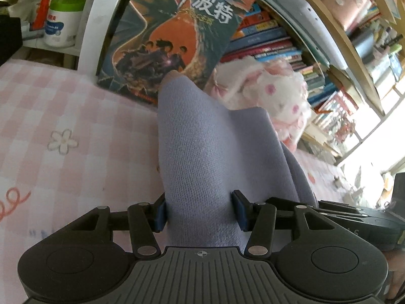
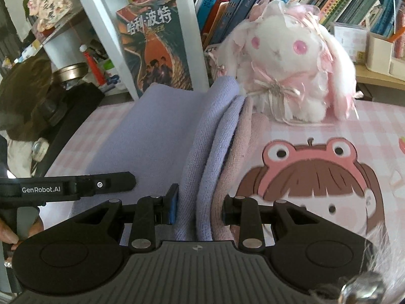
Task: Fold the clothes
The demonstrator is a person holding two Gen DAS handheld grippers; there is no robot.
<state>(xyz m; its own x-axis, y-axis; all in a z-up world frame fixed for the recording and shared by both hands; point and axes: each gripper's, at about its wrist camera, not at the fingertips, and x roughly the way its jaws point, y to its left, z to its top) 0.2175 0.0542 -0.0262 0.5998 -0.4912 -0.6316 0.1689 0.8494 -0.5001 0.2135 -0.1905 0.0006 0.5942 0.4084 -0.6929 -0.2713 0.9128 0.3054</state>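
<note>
While left gripper (image 1: 200, 209) and right gripper (image 2: 200, 207) each clamp lavender cloth (image 2: 152, 136), plush rabbit (image 2: 286, 71) at one o'clock risks snagging.

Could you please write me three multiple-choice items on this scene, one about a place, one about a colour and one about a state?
1. Where does the plush rabbit sit?
A. In front of the shelved books
B. On the floor
C. On top of the left gripper

2. What colour is the cloth on the outside?
A. Green
B. Lavender
C. Black

3. What is the right gripper doing?
A. Hanging open with nothing between its fingers
B. Gripping the plush rabbit
C. Clamped on the cloth

Answers: 1 A, the books rise right behind the rabbit; 2 B, both views show lavender fabric; 3 C, folds of cloth fill the gap between its fingers, as with the left gripper.
</note>
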